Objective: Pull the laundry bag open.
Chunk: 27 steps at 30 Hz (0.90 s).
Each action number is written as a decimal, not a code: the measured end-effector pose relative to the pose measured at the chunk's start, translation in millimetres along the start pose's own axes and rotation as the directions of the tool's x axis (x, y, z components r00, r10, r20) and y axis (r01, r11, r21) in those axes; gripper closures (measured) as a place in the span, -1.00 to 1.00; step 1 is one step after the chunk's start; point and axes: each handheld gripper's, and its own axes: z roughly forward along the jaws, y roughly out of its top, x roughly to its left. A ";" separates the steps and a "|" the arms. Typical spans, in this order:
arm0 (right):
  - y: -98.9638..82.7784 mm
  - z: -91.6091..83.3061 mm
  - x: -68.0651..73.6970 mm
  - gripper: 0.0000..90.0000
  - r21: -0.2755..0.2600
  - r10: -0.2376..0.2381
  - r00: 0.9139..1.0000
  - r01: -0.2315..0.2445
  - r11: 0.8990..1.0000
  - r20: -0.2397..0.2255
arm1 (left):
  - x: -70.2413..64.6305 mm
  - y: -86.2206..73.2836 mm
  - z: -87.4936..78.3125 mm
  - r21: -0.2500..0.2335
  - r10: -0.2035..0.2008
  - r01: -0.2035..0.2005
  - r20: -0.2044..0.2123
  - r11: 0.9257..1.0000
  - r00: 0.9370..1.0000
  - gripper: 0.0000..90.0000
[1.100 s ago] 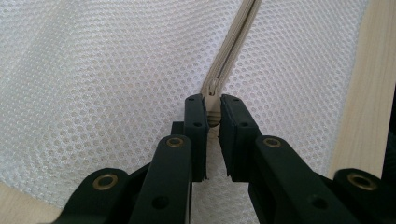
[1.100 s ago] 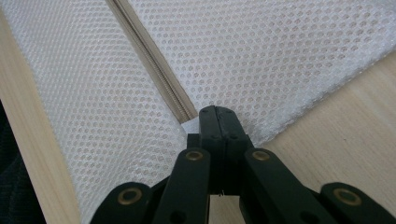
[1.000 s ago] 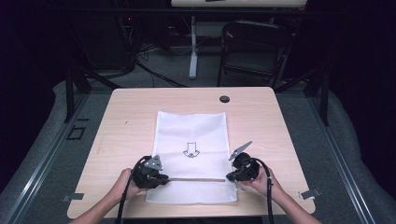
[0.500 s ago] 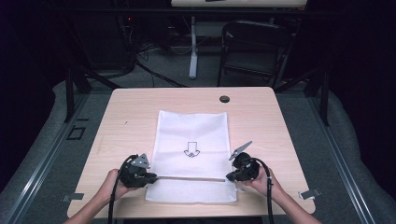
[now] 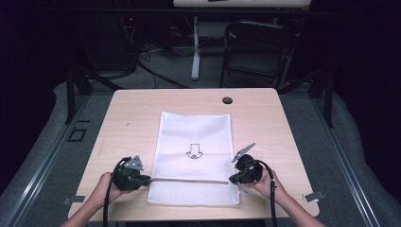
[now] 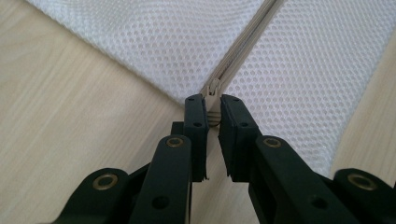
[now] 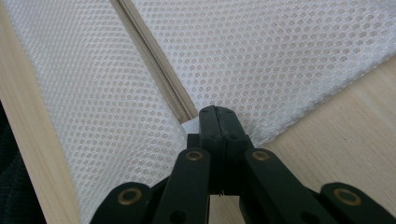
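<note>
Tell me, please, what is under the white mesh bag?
The white mesh bag lies flat on the wooden table, whose surface shows all around it. Whatever is directly beneath or inside the bag is covered by the mesh.

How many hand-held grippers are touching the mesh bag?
2. The left hand-held gripper holds the zipper pull at the mesh bag's left edge; the right hand-held gripper pinches its right edge.

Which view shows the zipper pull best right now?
The left gripper view: the zipper pull sits close-up just ahead of the left gripper. The high view gives the zipper as a thin line; the right gripper view shows its far end.
</note>
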 end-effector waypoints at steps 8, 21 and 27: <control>0.6 -0.2 0.5 1.00 0.007 -0.006 1.000 0.006 1.000 0.003 | 1.1 -5.4 -0.5 -0.002 -0.015 0.015 0.005 1.000 1.000 0.82; 2.8 -7.4 8.2 0.59 -0.057 -0.059 0.998 0.059 0.997 0.008 | 5.5 0.0 -7.6 -0.001 -0.090 0.091 0.030 0.996 0.995 0.06; 6.7 -25.7 11.9 0.19 -0.095 -0.030 0.998 0.035 0.995 0.052 | 6.6 4.1 -25.9 -0.062 -0.173 0.172 -0.024 0.983 0.985 -0.40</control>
